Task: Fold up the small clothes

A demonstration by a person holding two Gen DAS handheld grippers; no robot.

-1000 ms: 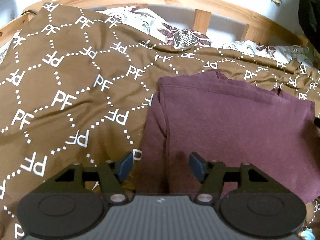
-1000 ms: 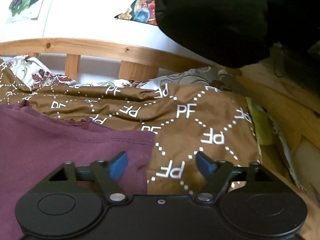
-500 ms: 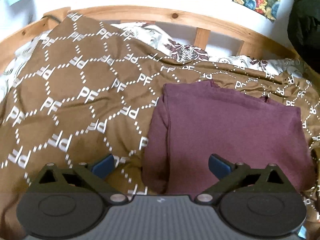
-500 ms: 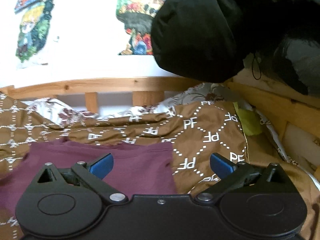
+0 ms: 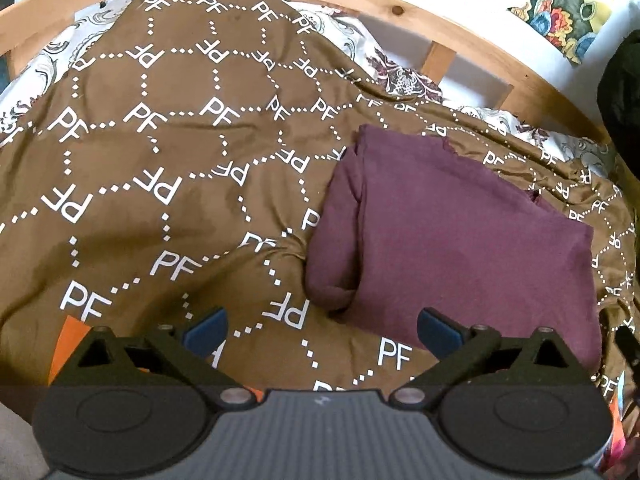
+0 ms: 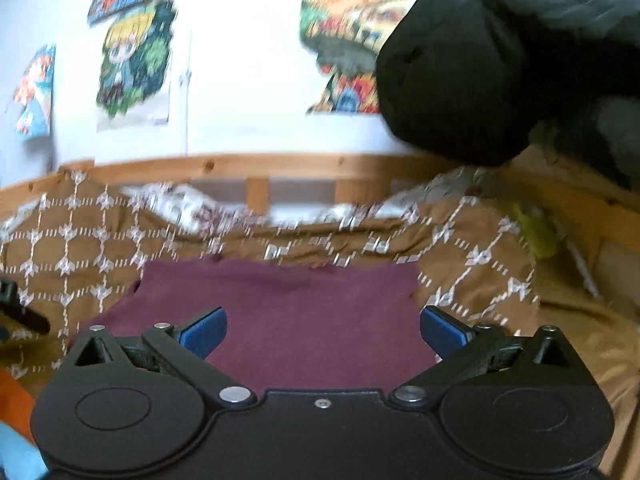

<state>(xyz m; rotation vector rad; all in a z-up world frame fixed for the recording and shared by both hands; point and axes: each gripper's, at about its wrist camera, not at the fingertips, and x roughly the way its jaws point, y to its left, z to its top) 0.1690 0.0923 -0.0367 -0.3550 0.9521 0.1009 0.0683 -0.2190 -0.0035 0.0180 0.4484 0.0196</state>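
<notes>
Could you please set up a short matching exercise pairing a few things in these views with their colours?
Things:
1. garment
2. blanket
3. finger pads
4. bed rail

Colours:
A. blue
B. light wood
C. maroon
D. brown with white "PF" print

Pairs: 1-C, 2-D, 3-A, 4-B

left gripper (image 5: 320, 330) wide apart, empty | folded maroon garment (image 5: 460, 240) on brown blanket (image 5: 160, 160)
</notes>
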